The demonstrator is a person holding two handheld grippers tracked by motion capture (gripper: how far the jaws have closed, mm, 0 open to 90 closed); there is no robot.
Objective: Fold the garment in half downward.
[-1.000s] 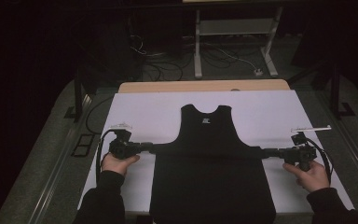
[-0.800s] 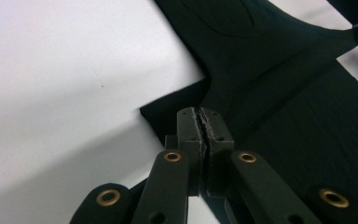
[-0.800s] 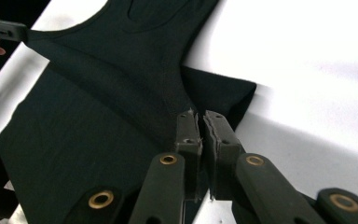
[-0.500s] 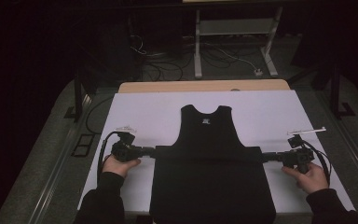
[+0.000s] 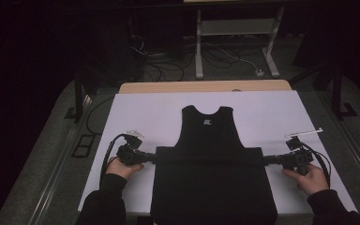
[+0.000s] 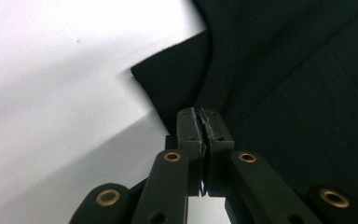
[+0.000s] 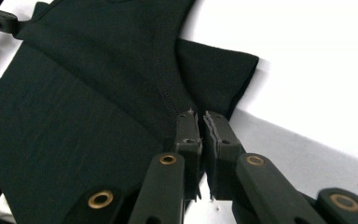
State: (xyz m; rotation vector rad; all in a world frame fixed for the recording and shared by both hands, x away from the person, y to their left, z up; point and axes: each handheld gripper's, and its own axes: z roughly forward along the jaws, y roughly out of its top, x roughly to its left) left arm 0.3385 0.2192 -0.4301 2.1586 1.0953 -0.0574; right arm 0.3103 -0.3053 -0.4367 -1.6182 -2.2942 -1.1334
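In the high view, a black sleeveless top (image 5: 211,159) lies flat on the white table cover (image 5: 136,110), its neck toward the far side and its hem hanging off the near edge. The garment sits about midway between left and right. The left gripper (image 5: 151,156) comes in from the left, held in the left hand (image 5: 122,167), and meets the top at its left edge just below the armhole. The right gripper (image 5: 267,161), held in the right hand (image 5: 309,177), meets the right edge at about the same height. The two grippers point toward each other across the cloth. The room beyond the table is dark; a pale wooden tabletop edge (image 5: 206,86) shows past the white cover.

In the left gripper view, the jaws stand closed together with only a thin seam between the pads, and they pinch the black fabric (image 6: 279,93) at the seam beside a folded flap. The white cover fills the left part of this view.

In the right gripper view, the jaws are likewise pressed together on the fabric (image 7: 98,93) along a stitched seam, with a folded flap lying just to the right of them on the white cover. At the far upper left, a dark tip, probably the left gripper (image 7: 0,19), touches the garment's opposite edge.
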